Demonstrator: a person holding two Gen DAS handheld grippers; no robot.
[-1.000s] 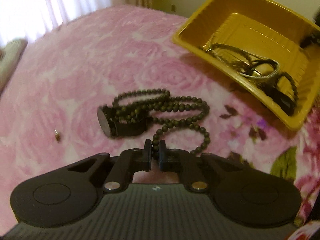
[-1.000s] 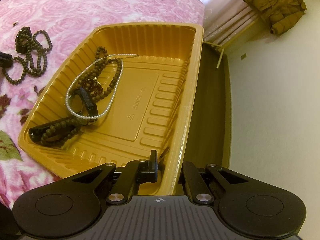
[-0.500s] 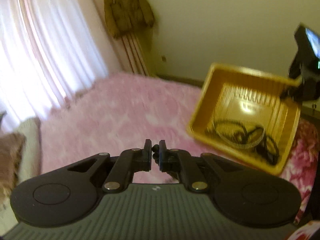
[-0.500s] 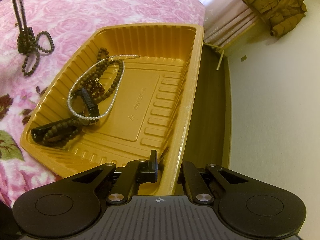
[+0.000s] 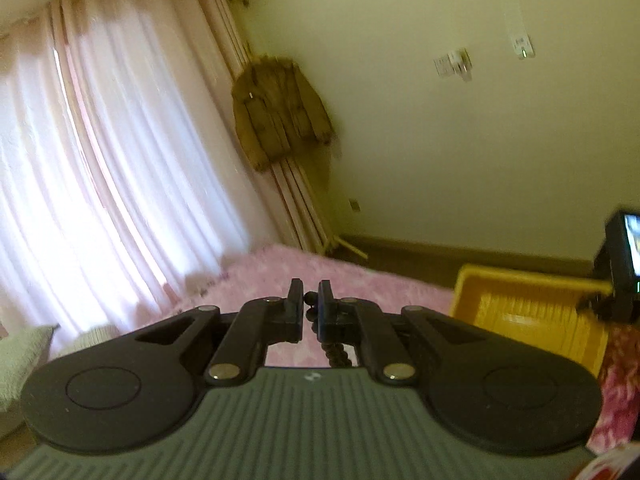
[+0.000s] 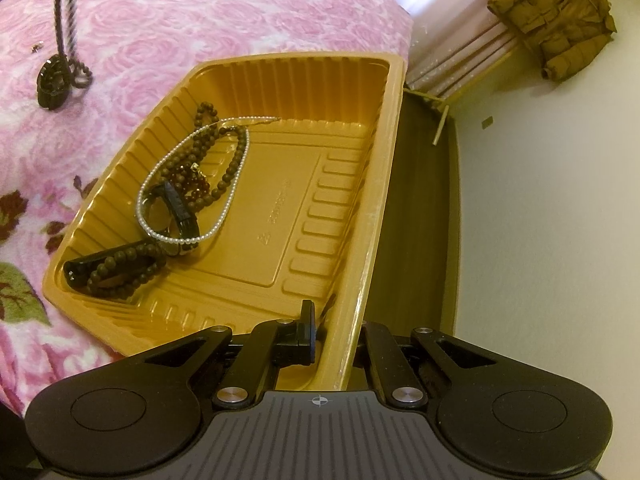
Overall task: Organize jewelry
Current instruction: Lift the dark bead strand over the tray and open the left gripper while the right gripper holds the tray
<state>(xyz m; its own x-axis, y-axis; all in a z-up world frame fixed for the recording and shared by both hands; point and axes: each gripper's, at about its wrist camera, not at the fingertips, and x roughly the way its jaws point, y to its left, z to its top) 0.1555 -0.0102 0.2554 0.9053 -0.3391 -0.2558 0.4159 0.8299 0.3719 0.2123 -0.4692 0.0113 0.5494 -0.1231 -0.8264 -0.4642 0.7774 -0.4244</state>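
My left gripper [image 5: 310, 312] is shut on a dark bead necklace [image 5: 336, 350] that hangs below its fingers. In the right wrist view the same necklace [image 6: 64, 12] hangs taut from the top left down to the pink bed, its lower loops beside a black watch [image 6: 52, 82]. My right gripper [image 6: 338, 326] is shut on the near right rim of the yellow tray [image 6: 372, 216]. The tray holds a pearl necklace [image 6: 228, 200], brown bead strands [image 6: 208, 140], a black bracelet [image 6: 180, 216] and a bead bracelet [image 6: 120, 268].
The tray also shows at the right of the left wrist view [image 5: 532, 312], with the right gripper's camera [image 5: 624, 264] over it. A pink floral blanket [image 6: 200, 28] covers the bed. A tiny ring [image 6: 38, 46] lies near the watch. Curtain [image 5: 100, 180] and hanging jacket [image 5: 280, 112] stand behind.
My left gripper has risen and tilted up with the bead necklace, pulling the strand taut off the bed. The right gripper and tray have stayed still.
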